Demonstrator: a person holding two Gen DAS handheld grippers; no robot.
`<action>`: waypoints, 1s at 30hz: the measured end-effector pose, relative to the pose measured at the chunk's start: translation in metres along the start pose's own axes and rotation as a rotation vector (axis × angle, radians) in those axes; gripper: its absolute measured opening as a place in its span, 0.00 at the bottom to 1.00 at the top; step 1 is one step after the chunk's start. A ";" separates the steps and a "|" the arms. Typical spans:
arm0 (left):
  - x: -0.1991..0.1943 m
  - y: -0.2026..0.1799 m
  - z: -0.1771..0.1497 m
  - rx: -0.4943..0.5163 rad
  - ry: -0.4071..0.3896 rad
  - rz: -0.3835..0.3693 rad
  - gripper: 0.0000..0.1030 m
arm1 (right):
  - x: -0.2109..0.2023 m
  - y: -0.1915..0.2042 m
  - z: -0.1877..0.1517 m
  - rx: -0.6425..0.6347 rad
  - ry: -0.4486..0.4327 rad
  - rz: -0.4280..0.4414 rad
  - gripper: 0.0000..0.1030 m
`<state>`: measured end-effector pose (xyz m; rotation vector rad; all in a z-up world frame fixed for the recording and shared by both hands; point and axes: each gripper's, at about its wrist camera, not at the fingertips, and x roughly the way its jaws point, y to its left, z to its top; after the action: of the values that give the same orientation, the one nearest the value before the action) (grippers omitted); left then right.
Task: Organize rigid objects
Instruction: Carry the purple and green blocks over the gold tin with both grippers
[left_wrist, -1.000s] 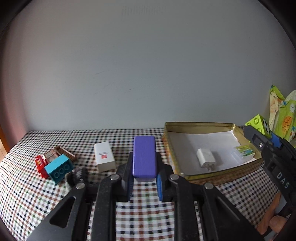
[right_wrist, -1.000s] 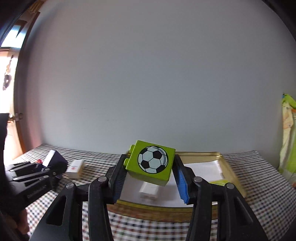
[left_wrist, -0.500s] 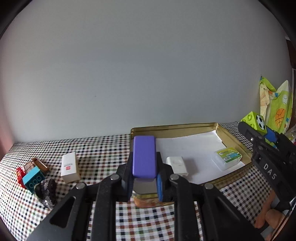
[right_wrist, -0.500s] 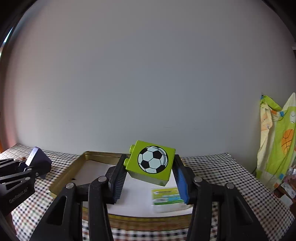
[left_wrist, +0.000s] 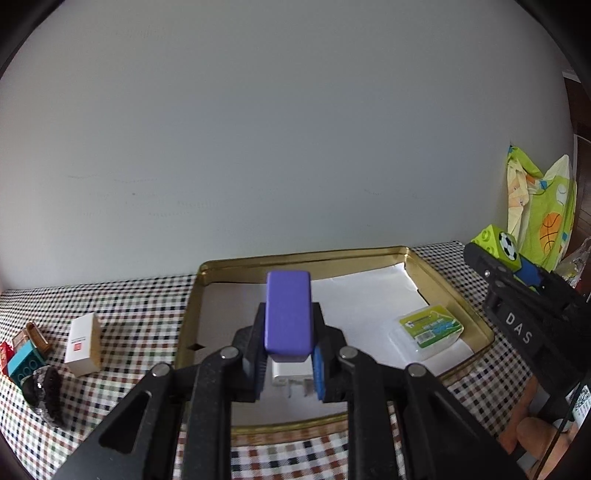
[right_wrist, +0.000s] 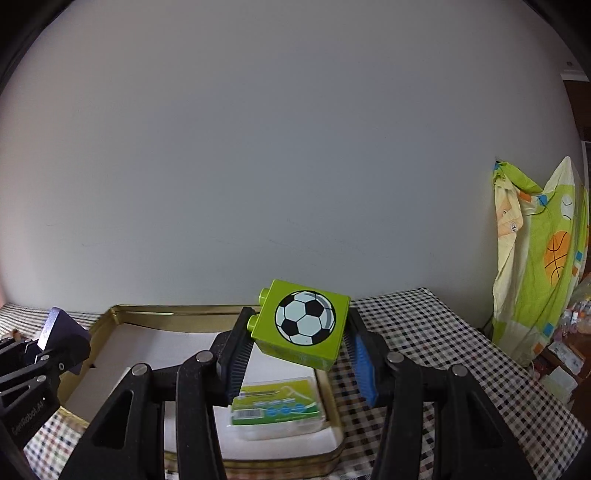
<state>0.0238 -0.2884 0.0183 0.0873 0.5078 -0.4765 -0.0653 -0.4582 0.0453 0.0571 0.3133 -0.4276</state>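
My left gripper (left_wrist: 289, 369) is shut on a purple block (left_wrist: 288, 314), held above the gold tin tray (left_wrist: 436, 280). A white charger plug (left_wrist: 290, 373) lies in the tray just under the block. My right gripper (right_wrist: 301, 365) is shut on a green brick with a football print (right_wrist: 304, 325), hovering over the right end of the gold tin tray (right_wrist: 155, 312). Below it in the tray lies a clear floss box with a green label (right_wrist: 277, 406). In the left wrist view the same floss box (left_wrist: 426, 330) sits at the tray's right, and the right gripper with the green brick (left_wrist: 496, 243) shows beyond.
On the checked cloth left of the tray stand a white carton (left_wrist: 83, 343), a teal brick (left_wrist: 24, 363), a red piece (left_wrist: 5, 354), a brown frame (left_wrist: 35, 334) and a dark sparkly lump (left_wrist: 44, 391). A green patterned cloth (right_wrist: 539, 258) hangs at the right.
Both grippers moved rightwards over the table with their loads. The purple block now hangs over the tray's inside above the charger, and the green brick over the floss box.
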 end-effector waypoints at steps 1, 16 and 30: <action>0.003 -0.004 0.000 0.003 0.004 -0.001 0.17 | 0.004 0.000 0.000 -0.007 0.007 -0.004 0.50; 0.031 -0.037 0.000 0.023 0.040 -0.009 0.17 | 0.028 -0.004 -0.003 -0.031 0.039 -0.014 0.50; 0.050 -0.042 -0.001 0.017 0.082 0.025 0.17 | 0.055 0.004 -0.007 -0.044 0.140 0.001 0.50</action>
<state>0.0425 -0.3465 -0.0052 0.1299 0.5825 -0.4545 -0.0183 -0.4757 0.0217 0.0442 0.4607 -0.4162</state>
